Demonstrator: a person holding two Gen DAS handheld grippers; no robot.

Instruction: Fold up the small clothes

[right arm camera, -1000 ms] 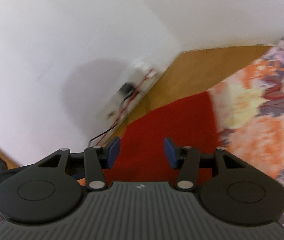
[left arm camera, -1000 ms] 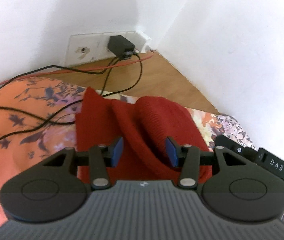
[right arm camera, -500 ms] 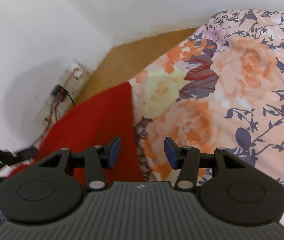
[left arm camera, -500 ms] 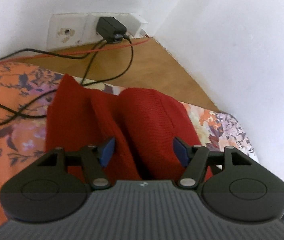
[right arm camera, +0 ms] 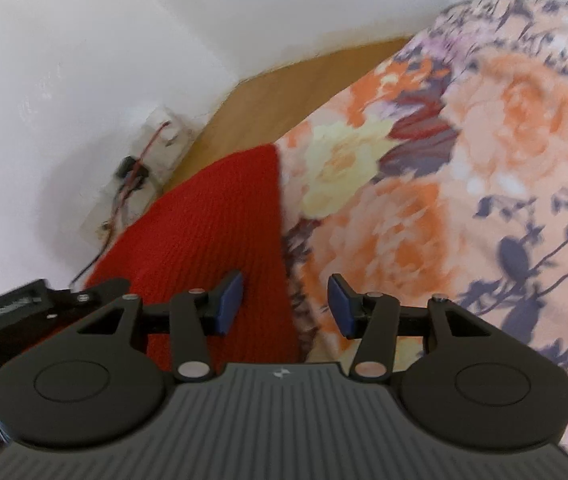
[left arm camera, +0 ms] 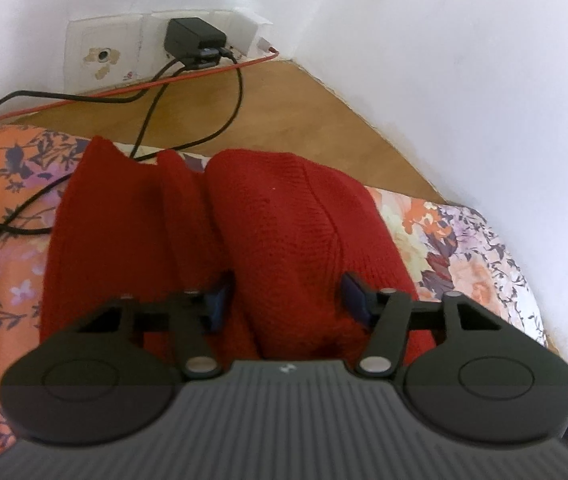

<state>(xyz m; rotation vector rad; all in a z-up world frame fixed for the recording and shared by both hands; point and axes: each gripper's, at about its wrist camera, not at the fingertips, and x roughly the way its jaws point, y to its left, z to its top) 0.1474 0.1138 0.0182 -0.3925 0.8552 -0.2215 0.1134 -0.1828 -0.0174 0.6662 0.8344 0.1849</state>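
- white walls (left arm camera: 464,80) met in a corner above a strip of wooden floor (left arm camera: 284,120), and a floral bedcover (right arm camera: 484,160) in orange, peach and purple spread below them.
- a red knitted garment (left arm camera: 276,220) lay on the bedcover near that corner, bunched into lengthwise folds with a rounded hump on its right part.
- the left tool (left arm camera: 286,300) sat low over the garment's near end, jaws spread wide with the hump rising between the blue pads (left arm camera: 354,298); whether the pads touched the knit could not be told.
- the right tool (right arm camera: 284,300) was also spread wide and gripped nothing; it straddled the garment's right edge, its left pad over the red knit (right arm camera: 212,232) and its right pad over bare bedcover.
- a black charger (left arm camera: 194,40) sat plugged into a wall socket plate (left arm camera: 100,56), with black cables (left arm camera: 188,112) and a red cable (left arm camera: 156,84) trailing across the floor onto the bedcover left of the garment.
- part of the other tool's black body showed at the lower left edge of the right wrist view, just beside the garment.
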